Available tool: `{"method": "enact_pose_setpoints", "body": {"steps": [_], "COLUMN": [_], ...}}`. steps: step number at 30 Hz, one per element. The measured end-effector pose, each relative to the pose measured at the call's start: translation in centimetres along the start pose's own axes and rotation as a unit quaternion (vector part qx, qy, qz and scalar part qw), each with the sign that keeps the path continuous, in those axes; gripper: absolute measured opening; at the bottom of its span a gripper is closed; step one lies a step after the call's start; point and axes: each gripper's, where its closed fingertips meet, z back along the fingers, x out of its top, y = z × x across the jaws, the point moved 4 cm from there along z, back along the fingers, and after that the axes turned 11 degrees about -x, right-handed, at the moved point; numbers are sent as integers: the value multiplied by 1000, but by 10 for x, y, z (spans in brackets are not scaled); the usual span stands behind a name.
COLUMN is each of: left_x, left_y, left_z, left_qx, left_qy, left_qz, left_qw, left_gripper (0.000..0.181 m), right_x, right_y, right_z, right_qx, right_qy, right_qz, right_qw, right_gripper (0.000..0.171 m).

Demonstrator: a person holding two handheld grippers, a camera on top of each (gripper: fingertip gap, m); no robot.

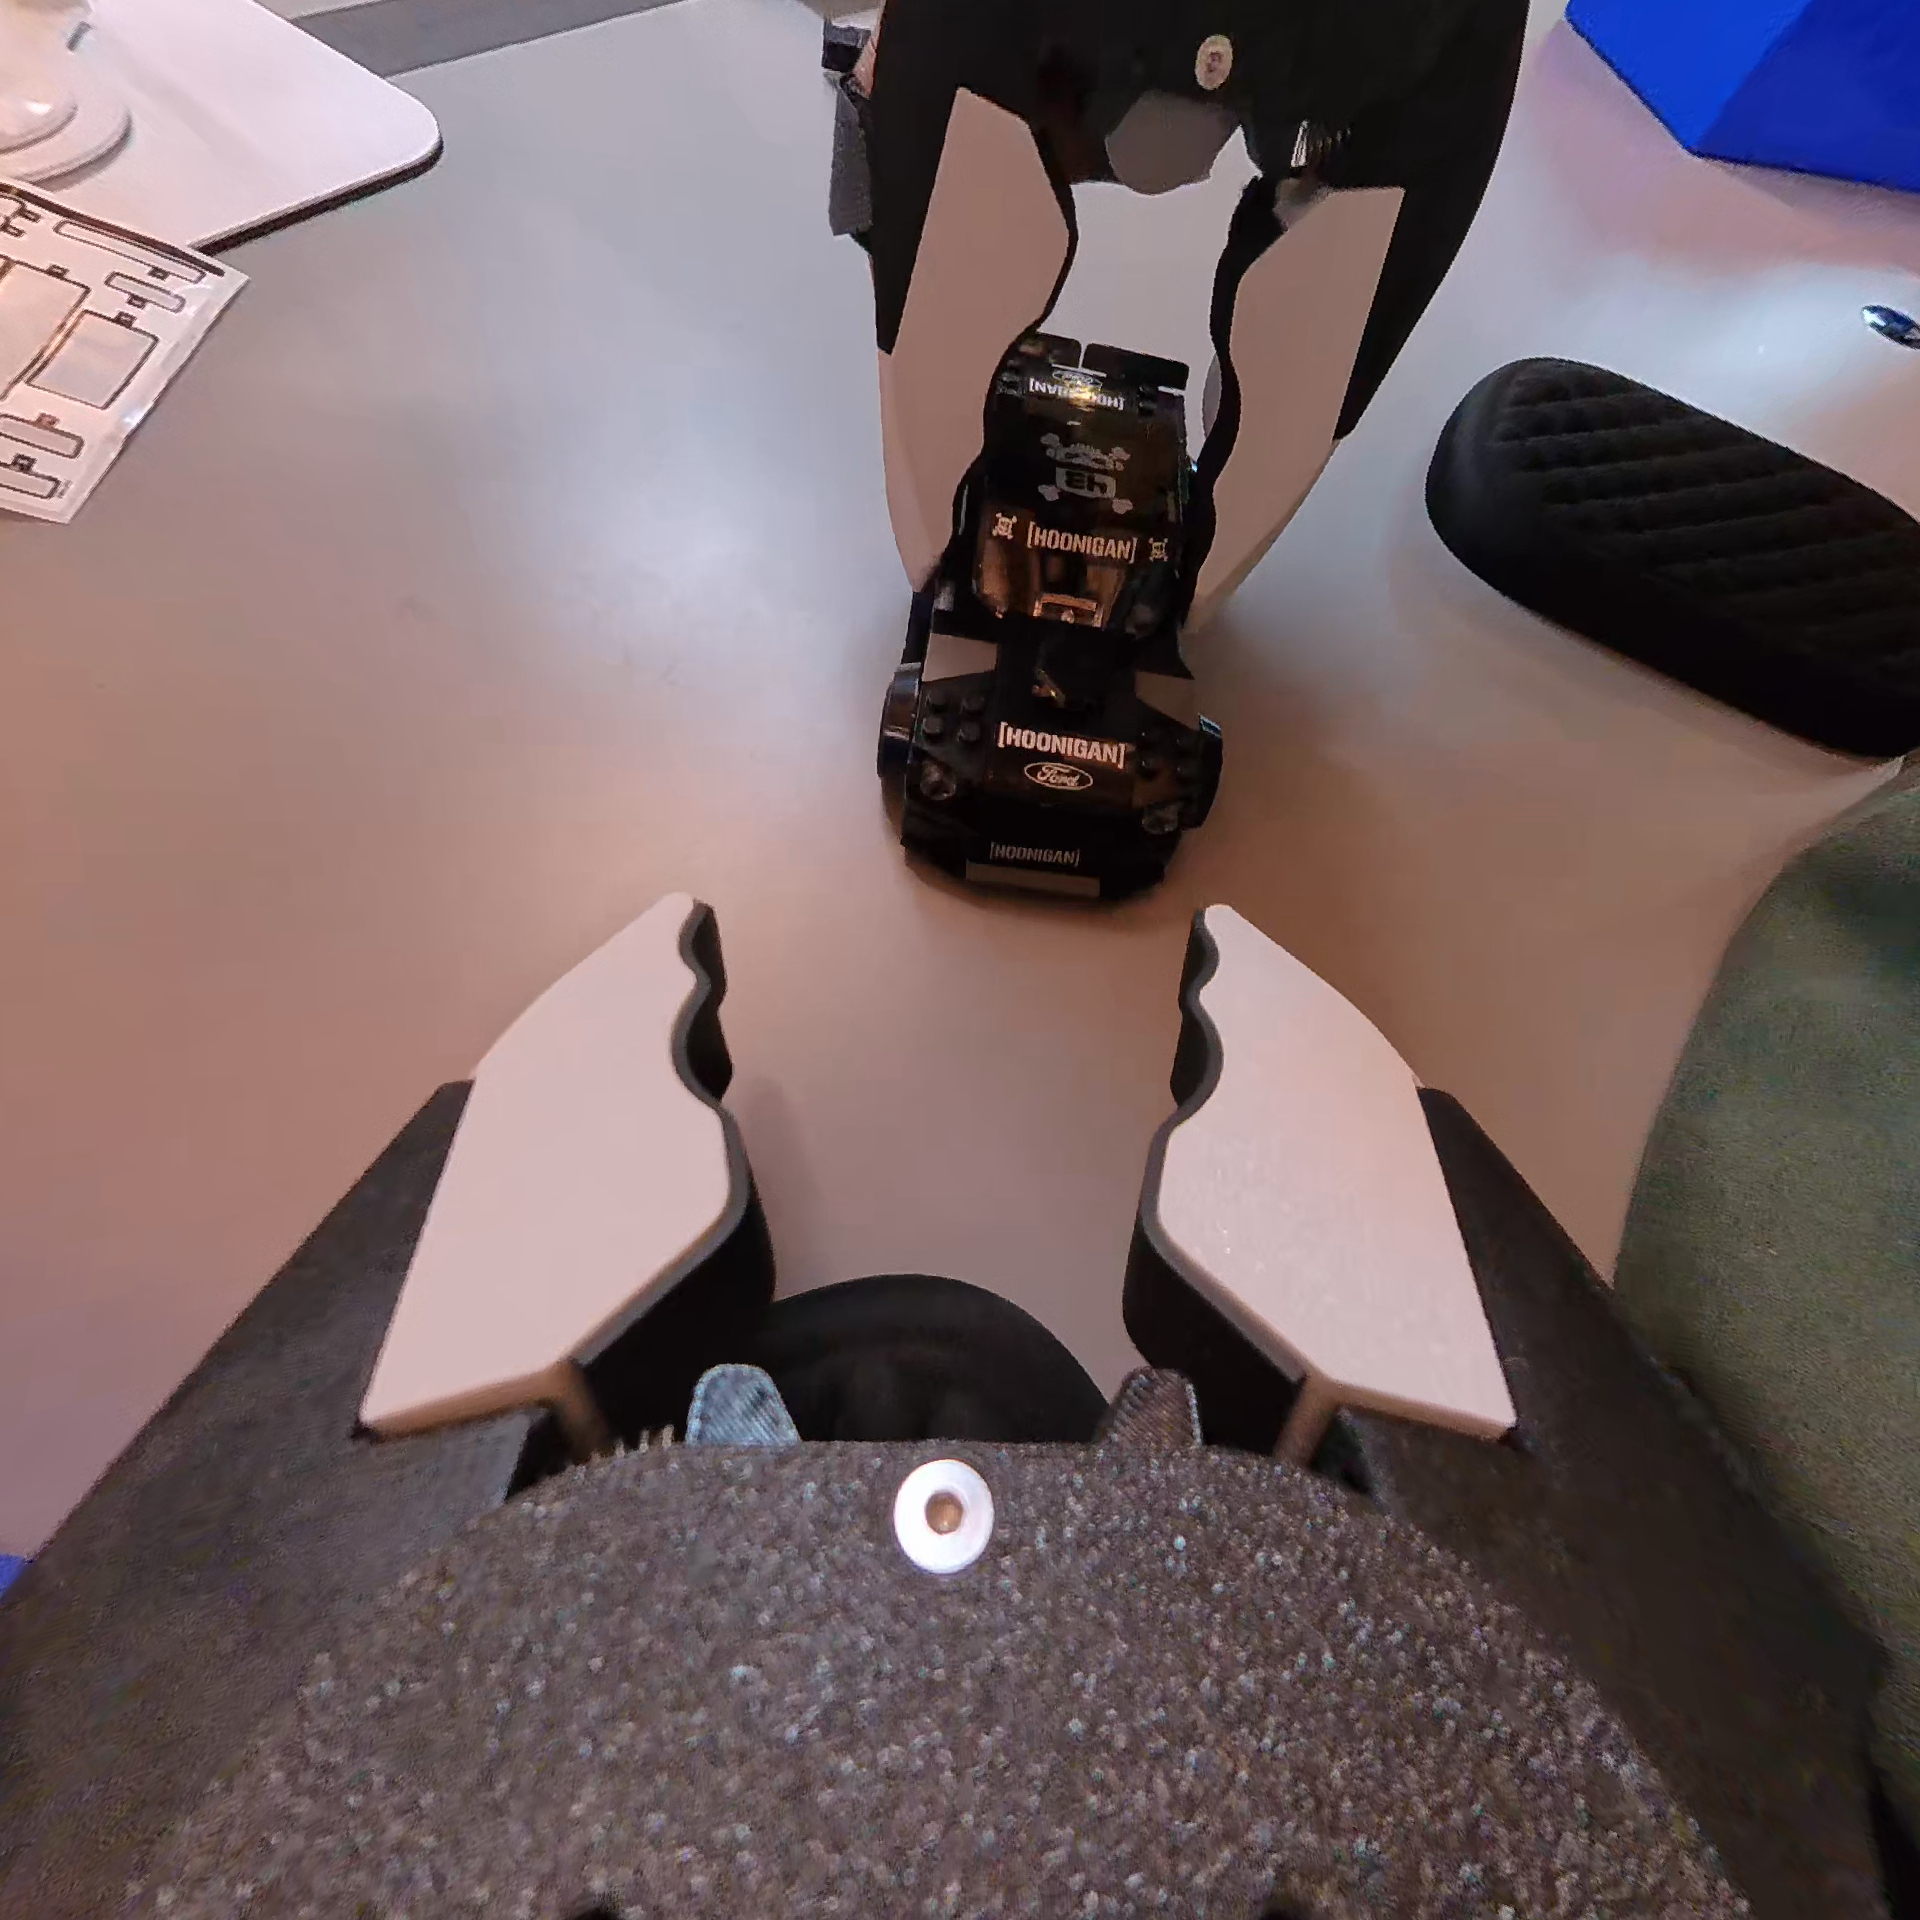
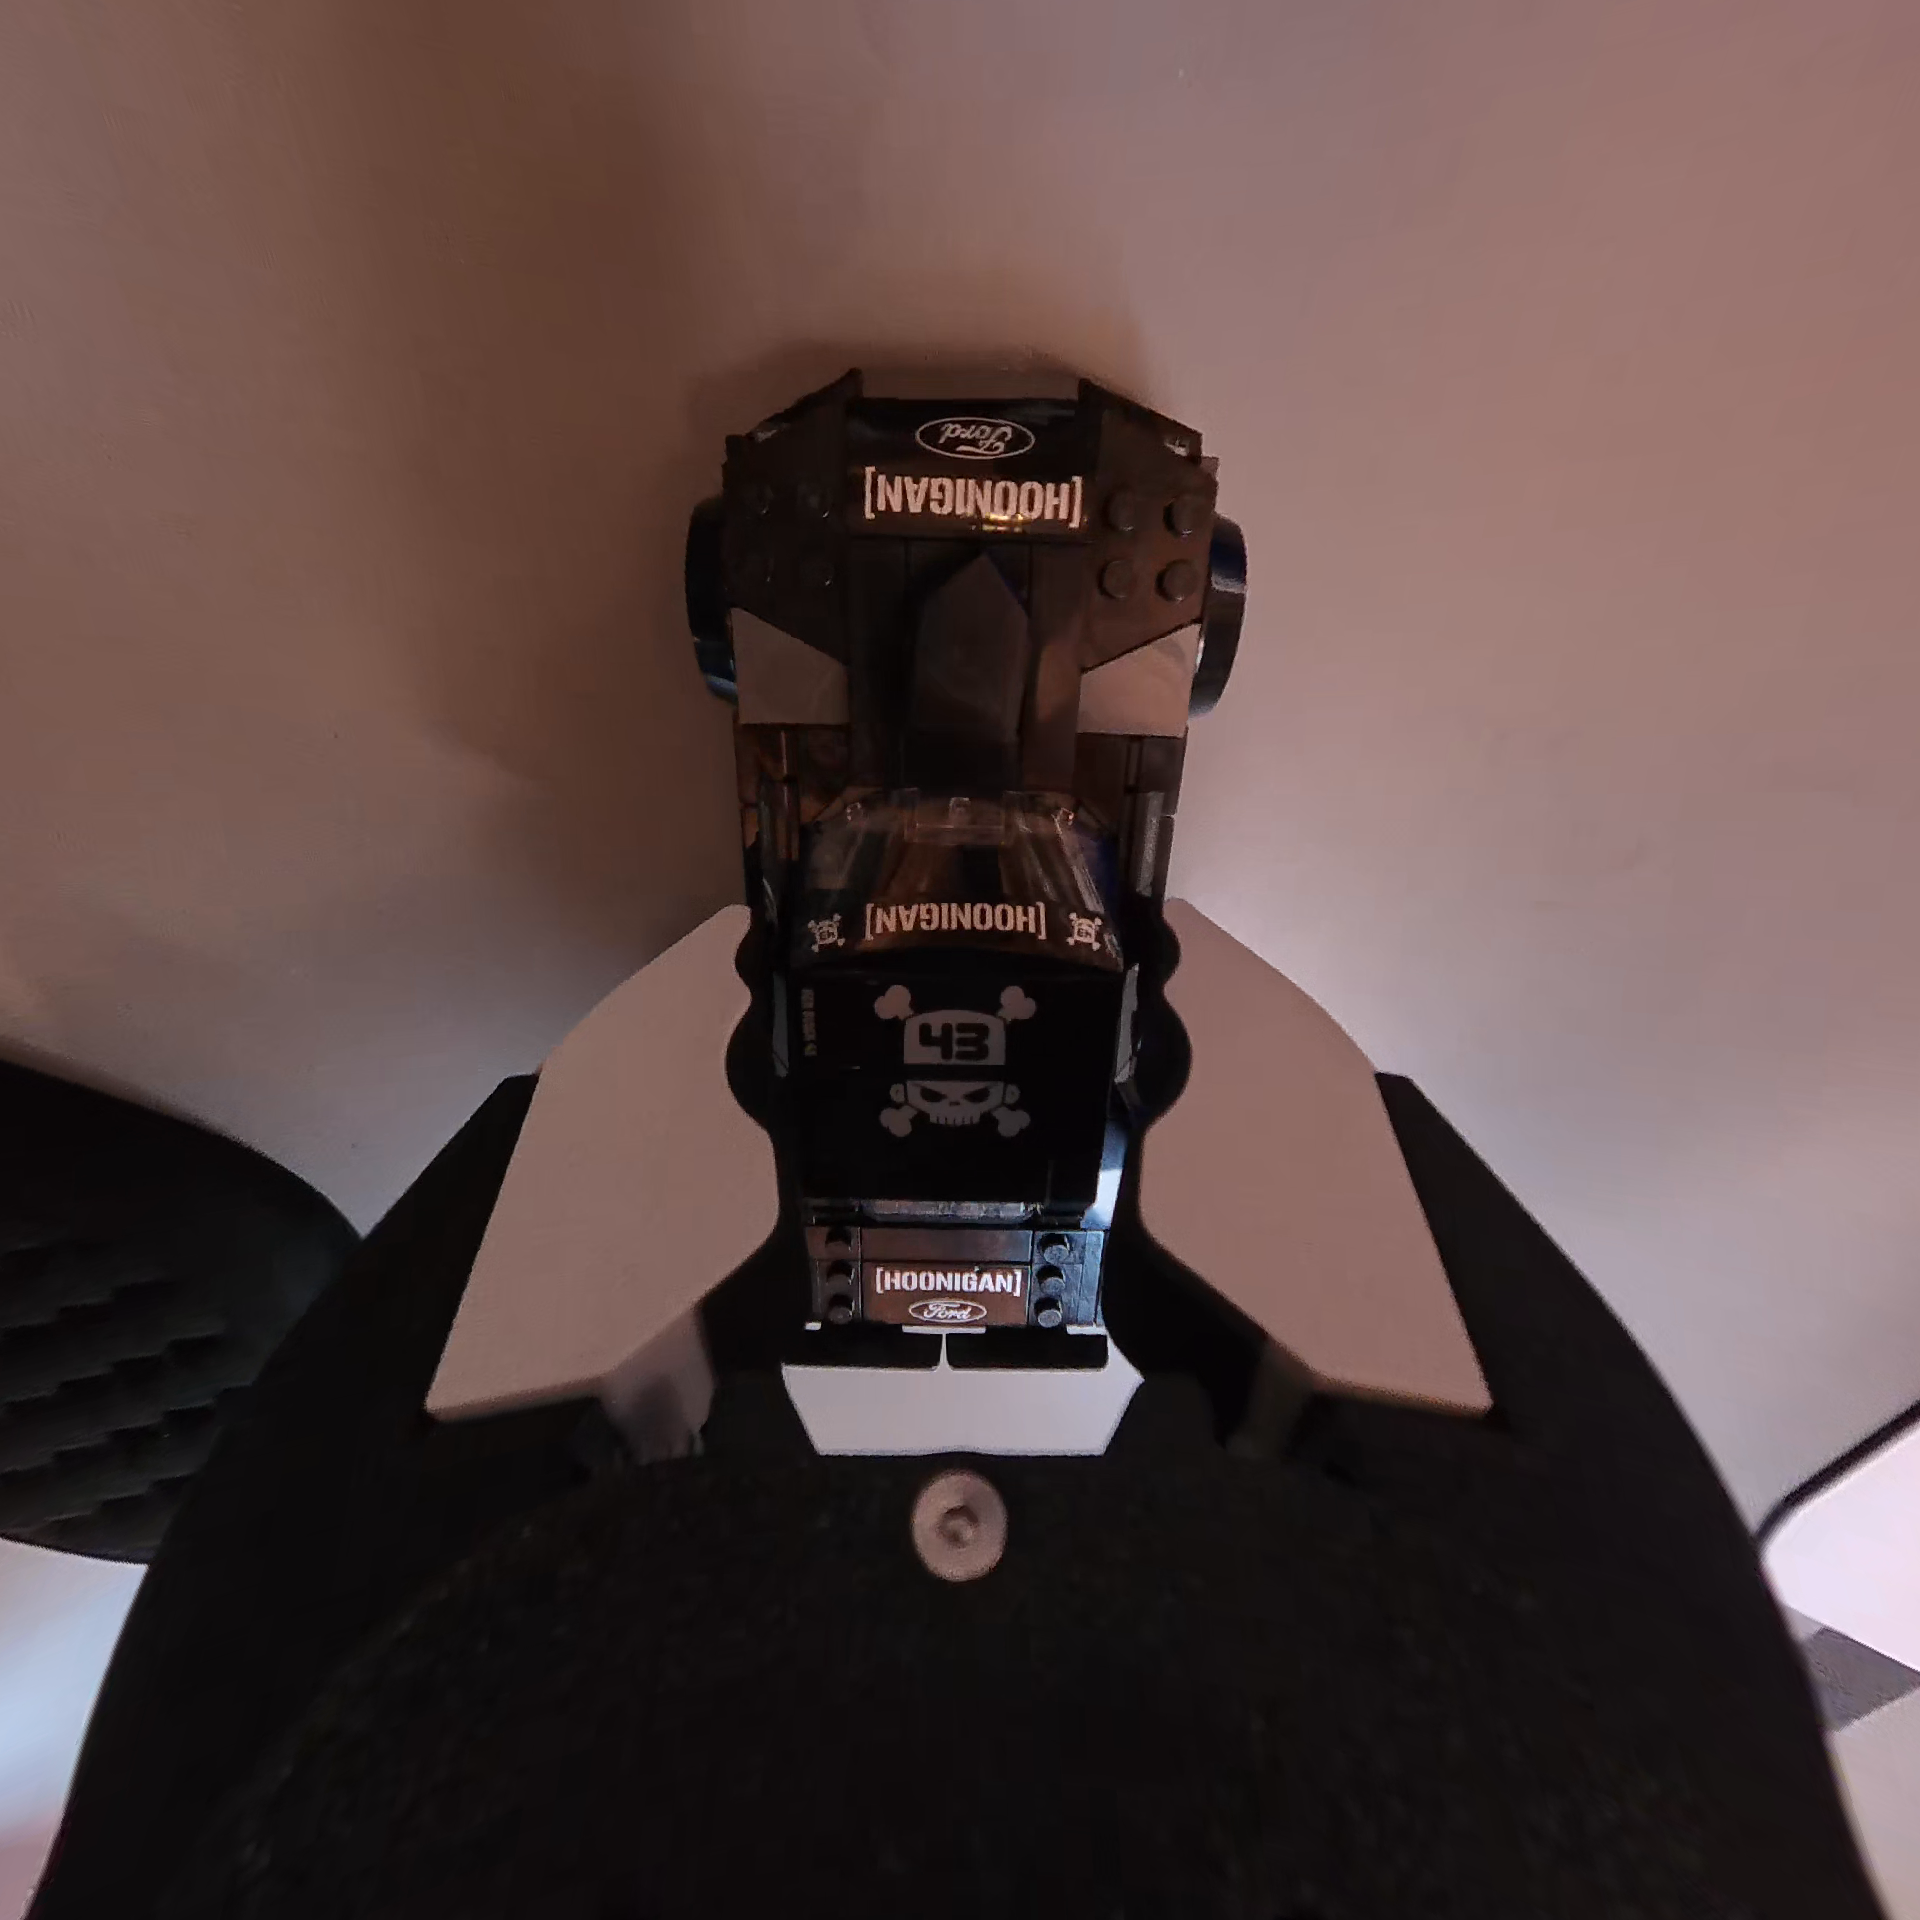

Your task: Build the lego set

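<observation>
A black lego car (image 1: pixel 1049 748) with white stickers stands on the grey table (image 1: pixel 416 727), its front end toward my left gripper. My left gripper (image 1: pixel 951 935) is open and empty, just short of the car's front and apart from it. My right gripper (image 1: pixel 1060 597) comes in from the far side, its white fingers (image 1: pixel 914 468) pressed against both sides of the car's cabin. In the right wrist view the car (image 2: pixel 966 623) sits between the fingers of the right gripper (image 2: pixel 956 920), with the roof and rear end inside the jaws and the hood sticking out ahead.
A sticker sheet (image 1: pixel 83 353) lies at the far left beside a white board (image 1: pixel 208 114). A black textured pad (image 1: pixel 1683 540) lies right of the car and also shows in the right wrist view (image 2: pixel 104 1299). A blue box (image 1: pixel 1766 73) stands top right. Green fabric (image 1: pixel 1787 1195) is at the right edge. The left gripper's tips are roughly 12 cm from the right gripper's.
</observation>
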Motion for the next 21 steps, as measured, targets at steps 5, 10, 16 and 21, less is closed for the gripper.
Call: {"method": "enact_pose_setpoints", "body": {"steps": [5,10,16,21], "left_x": [0,-1,-3,-3], "left_y": [0,1,4,4], "left_z": [0,-1,-3,-3], "left_qx": [-3,-3,1,1], "left_qy": [-2,3,6,3], "left_qz": [3,8,17,17], "left_qw": [1000,1000,1000,1000], "left_gripper": [84,83,81,82], "right_x": [-5,-28,-75,-82], "right_y": [-11,-39,-76,-89], "right_z": [11,35,43,25], "right_qx": [-8,-18,-22,-28], "right_qy": [2,42,101,101], "right_qz": [-12,-32,-102,-127], "right_qw": [1000,998,989,986], "right_gripper": [68,68,68,68]}}
